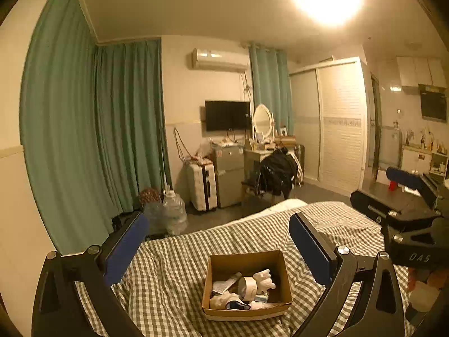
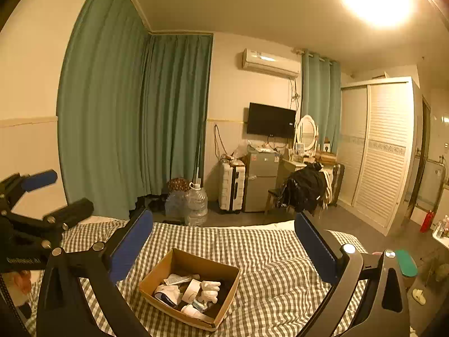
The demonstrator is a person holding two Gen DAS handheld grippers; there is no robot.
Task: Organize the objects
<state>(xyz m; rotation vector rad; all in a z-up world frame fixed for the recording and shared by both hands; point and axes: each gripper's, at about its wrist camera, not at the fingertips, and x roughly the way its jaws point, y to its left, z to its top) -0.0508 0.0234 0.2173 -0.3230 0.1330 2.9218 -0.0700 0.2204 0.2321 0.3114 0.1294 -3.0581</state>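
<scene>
Both tools hover released above the bed: the left tool [image 1: 219, 244] and the right tool [image 2: 223, 241] each have jaws spread wide with nothing between them. Below, a cardboard box [image 1: 276, 258] sits on the checked bedspread [image 1: 174, 252], holding a tape roll [image 1: 248, 287], a tube and white items.

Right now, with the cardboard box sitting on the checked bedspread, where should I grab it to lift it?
Grip the cardboard box by its two opposite upright walls, one open gripper per side, coming down from above. It's open-topped, wide, and loosely filled, so a two-sided hold probably keeps it level; on the soft bedspread there's likely no getting underneath.
</scene>
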